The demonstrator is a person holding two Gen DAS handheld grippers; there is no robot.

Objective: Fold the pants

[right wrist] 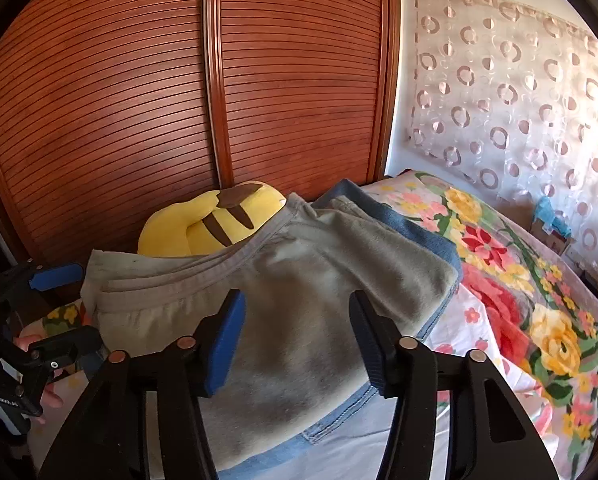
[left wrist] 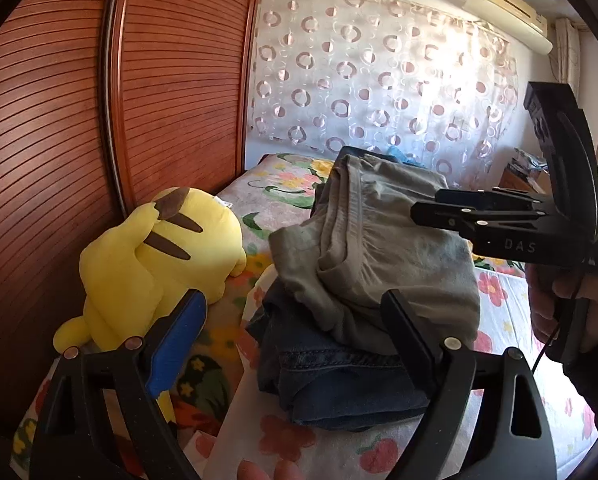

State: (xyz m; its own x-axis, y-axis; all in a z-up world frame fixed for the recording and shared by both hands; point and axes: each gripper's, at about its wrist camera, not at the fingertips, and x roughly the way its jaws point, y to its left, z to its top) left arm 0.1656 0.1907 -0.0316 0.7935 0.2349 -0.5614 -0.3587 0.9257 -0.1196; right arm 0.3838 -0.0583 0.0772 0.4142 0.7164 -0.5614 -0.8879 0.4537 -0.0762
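From where I'm driving, the fold looks basically done. The grey pants [right wrist: 299,280] sit as a compact folded bundle on top of a folded pair of blue jeans [left wrist: 339,380], and that stack is on the bed [right wrist: 519,280] w/ the floral sheet, just beside the yellow plush toy [left wrist: 151,264] and in front of the slatted wooden wardrobe doors [right wrist: 139,100].

Left tongs [left wrist: 299,340]: spread wide, pads clear of the fabric, nothing pinched; the stack's near edge lies between and below the two fingers. Right tongs [right wrist: 295,344]: also apart, hovering over the near side of the grey bundle, no cloth gripped as far as I can tell. In the left view I can see the right unit side-on w/ the hand [left wrist: 571,304] around its handle, tips over the far right part of the bundle; can't tell if they touch.

Done, by my read: legs doubled, bundle folded down to a neat block, waistband layers stacked at the left edge in the right view, placed on the pile.

Left, prob. little: the left side of the grey bundle looks a bit lumpy and overhangs the jeans in the left view, so maybe a quick smooth or square-up. Otherwise I'd back both units off.
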